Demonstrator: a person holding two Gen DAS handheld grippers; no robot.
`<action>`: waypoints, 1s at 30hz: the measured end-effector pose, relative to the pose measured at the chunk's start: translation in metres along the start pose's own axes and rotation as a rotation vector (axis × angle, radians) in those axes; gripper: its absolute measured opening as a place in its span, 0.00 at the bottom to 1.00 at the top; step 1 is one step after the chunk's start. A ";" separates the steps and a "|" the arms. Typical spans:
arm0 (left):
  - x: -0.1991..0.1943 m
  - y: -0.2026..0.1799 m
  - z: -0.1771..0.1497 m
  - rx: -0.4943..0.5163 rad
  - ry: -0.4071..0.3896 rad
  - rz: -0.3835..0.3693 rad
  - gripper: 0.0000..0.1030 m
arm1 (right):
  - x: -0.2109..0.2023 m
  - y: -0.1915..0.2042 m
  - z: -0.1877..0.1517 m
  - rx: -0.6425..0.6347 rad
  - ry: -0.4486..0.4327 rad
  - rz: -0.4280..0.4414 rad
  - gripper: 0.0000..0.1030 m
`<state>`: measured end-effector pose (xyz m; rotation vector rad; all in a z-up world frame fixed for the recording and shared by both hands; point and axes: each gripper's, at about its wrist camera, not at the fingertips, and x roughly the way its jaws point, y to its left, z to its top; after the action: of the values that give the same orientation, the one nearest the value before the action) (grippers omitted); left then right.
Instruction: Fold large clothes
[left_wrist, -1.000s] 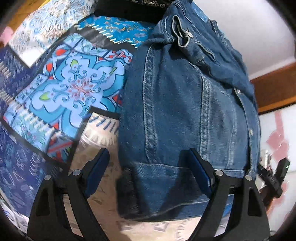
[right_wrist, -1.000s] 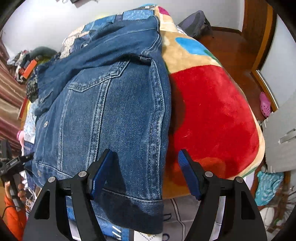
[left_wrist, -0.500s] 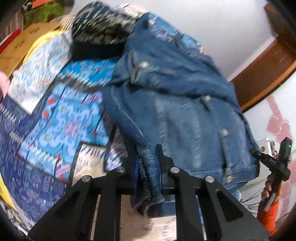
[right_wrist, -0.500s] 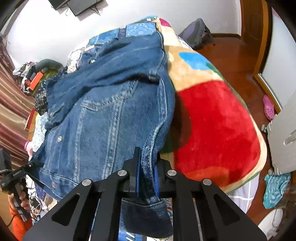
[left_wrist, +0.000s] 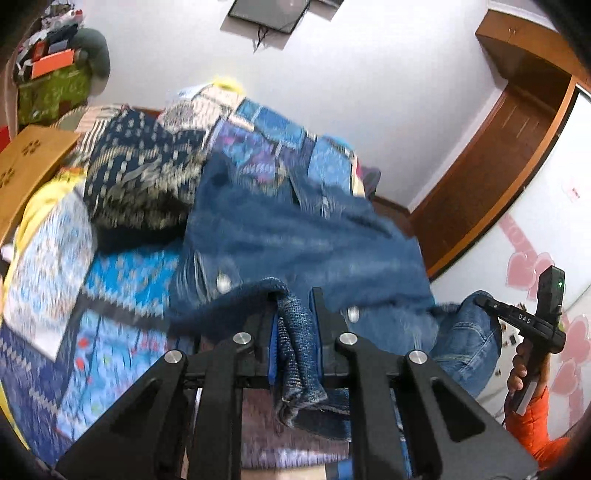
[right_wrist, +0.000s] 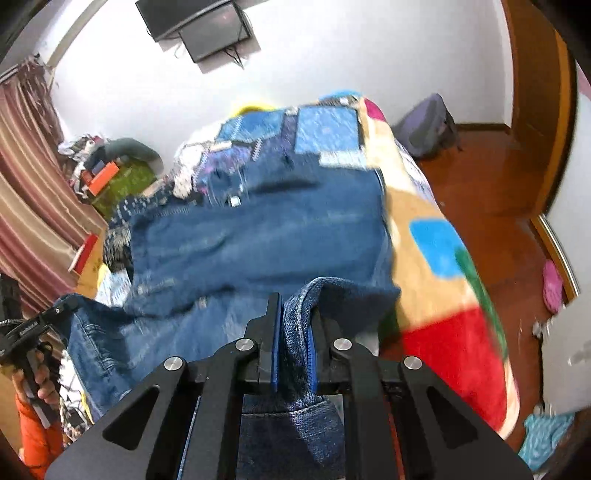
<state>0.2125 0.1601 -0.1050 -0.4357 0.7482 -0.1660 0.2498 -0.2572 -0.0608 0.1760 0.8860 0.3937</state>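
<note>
Over bed (right_wrist: 436, 206), both claws pinch denim jacket (right_wrist: 258, 236) hem.

Home bedroom, quilted bed (left_wrist: 122, 273), curtains (right_wrist: 26, 206)

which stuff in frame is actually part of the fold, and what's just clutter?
In the job:
denim jacket
left gripper, shut on its hem
right gripper, shut on its hem

Lying about:
patterned bedspread
dark knit garment
colourful blanket
wall screen
backpack
</note>
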 end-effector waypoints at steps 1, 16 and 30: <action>0.002 0.001 0.009 0.001 -0.015 0.004 0.13 | 0.001 -0.001 0.007 -0.002 -0.013 0.002 0.10; 0.112 0.053 0.103 -0.028 -0.077 0.192 0.13 | 0.110 -0.042 0.104 0.078 -0.007 -0.080 0.09; 0.152 0.054 0.083 0.084 0.109 0.301 0.42 | 0.140 -0.052 0.101 0.026 0.137 -0.130 0.34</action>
<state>0.3798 0.1905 -0.1693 -0.2314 0.9009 0.0614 0.4211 -0.2466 -0.1139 0.1160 1.0323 0.2754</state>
